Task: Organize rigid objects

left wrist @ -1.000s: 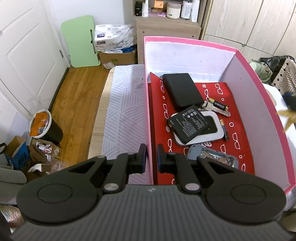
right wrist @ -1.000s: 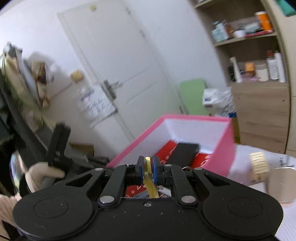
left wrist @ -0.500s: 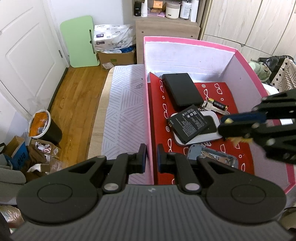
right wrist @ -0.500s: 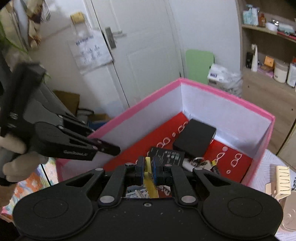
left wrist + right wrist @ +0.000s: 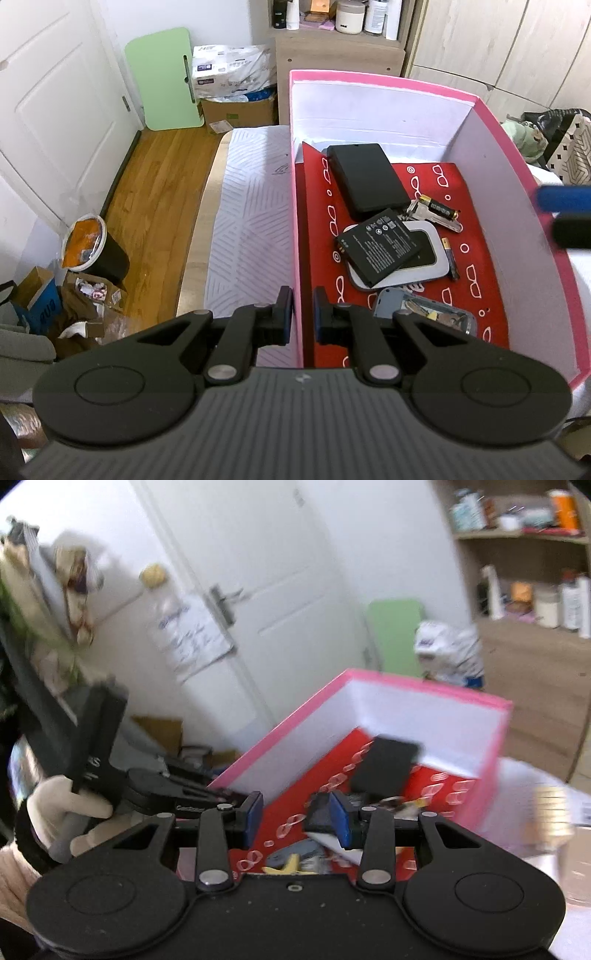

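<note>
A pink box [image 5: 384, 79] with a red patterned floor holds a black power bank [image 5: 364, 181], a flat phone battery [image 5: 380, 245], a white-rimmed device [image 5: 417, 267], a small battery [image 5: 437, 206] and a grey-blue case [image 5: 424, 317]. My left gripper [image 5: 300, 317] is shut on the box's left wall, near its front corner. The jaws of my right gripper [image 5: 297, 816] are opening above the box [image 5: 280, 731], with nothing between the pads. A yellow piece [image 5: 290, 864] lies below them on the box floor. In the left wrist view the right gripper [image 5: 565, 216] pokes in over the right wall.
The box stands on a table with a white patterned cloth [image 5: 251, 221]. A gloved hand [image 5: 62, 808] holds the left gripper. A cream comb-like thing [image 5: 550, 805] lies blurred right of the box. On the wooden floor to the left stand a bin [image 5: 92, 247] and bags.
My right gripper swung over the box, then drew back toward its right wall and opened. The yellow piece has left its pads and lies in the box. The left gripper stayed put.
</note>
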